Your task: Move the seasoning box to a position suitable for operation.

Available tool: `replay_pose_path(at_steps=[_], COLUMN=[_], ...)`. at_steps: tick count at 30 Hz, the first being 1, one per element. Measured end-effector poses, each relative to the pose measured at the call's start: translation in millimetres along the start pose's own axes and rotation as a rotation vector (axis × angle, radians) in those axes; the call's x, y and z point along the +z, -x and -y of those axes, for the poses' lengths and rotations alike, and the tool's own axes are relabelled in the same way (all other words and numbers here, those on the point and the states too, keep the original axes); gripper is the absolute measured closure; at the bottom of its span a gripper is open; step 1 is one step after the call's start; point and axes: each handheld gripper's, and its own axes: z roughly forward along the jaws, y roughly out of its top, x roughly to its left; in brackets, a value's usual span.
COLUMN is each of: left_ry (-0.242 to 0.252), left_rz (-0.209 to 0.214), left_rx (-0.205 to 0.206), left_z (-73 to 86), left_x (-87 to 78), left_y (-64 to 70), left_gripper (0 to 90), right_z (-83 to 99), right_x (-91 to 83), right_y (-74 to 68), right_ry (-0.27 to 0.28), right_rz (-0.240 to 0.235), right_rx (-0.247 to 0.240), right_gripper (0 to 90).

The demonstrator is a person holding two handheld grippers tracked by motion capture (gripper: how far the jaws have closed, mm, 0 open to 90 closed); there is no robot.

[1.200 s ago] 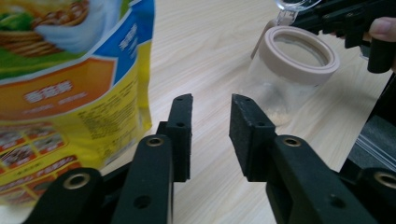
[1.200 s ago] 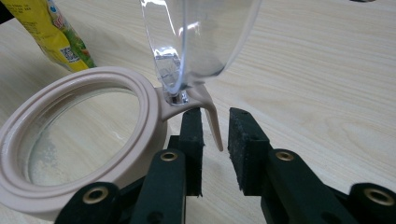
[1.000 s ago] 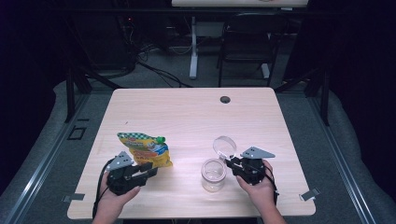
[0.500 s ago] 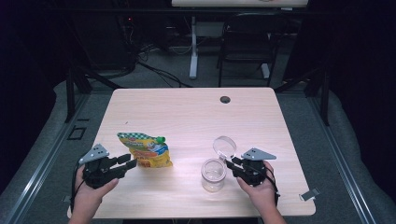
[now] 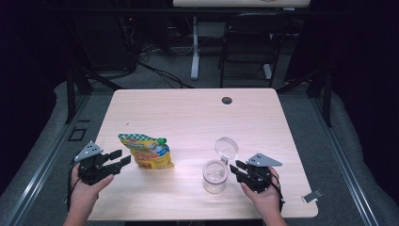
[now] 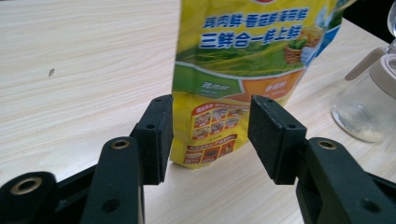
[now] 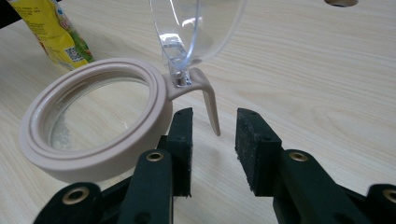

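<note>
In the high view, the left claw (image 5: 117, 157) has moved away to the left of the yellow pouch (image 5: 147, 150), where one second ago it was over the pouch's near edge; now it is just beside the pouch with its jaws wide open and holding nothing. This suggests a new approach to the pouch is being prepared, probably to pour its contents into the glass jar (image 5: 215, 176), which stands to the right of the pouch with its clear lid (image 5: 226, 147) flipped up. The right claw (image 5: 235, 169) has stayed just beside the jar on the far side from the pouch, open. A dark round hole (image 5: 227, 100) in the surface (image 5: 188, 117) is well beyond the pouch. In the left gripper view, the pouch (image 6: 243, 65) lies straight ahead between the open jaws, not yet touched, and nothing blocks the way. In the right gripper view, the jar's beige rim (image 7: 93, 135) and its latch tab (image 7: 208, 105) are just ahead of the open jaws, ungripped.
</note>
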Motion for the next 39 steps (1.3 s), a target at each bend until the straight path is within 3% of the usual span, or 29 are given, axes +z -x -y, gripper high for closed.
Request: replay_pose_path(at_steps=[9,12,19,23,27,31,39], left_ry=[-0.001,-0.014,-0.054,-0.053,-0.047,-0.066,-0.07], left_rz=[0.035,0.055,0.056,0.053,0.086,0.087,0.085], left_rx=[0.006,0.006,0.006,0.017,0.014,0.04,0.039], left_z=[-2.7,-2.0,1.0,1.2,1.5,3.2,5.9], left_x=[12.8,18.5,33.5,36.2,38.9,43.9,45.9], left_y=[-8.8,-9.8,-11.2,-12.5,-13.3,-12.6,-12.1], left_gripper=[38.9,39.0,43.1,42.9,42.7,42.4,43.1], right_z=[7.9,9.1,12.9,14.2,15.5,16.5,16.3], right_x=[-11.2,-14.6,-20.0,-22.7,-24.9,-25.9,-26.4], right_y=[9.3,9.9,12.7,13.9,14.0,15.5,16.0], right_ry=[0.005,0.013,0.021,0.023,0.033,0.036,0.046], right_rz=[0.023,0.031,0.048,0.054,0.062,0.066,0.068], right_rx=[0.04,0.045,0.06,0.065,0.071,0.075,0.082], right_gripper=[65.9,65.2,64.7,64.4,63.1,62.8,61.7])
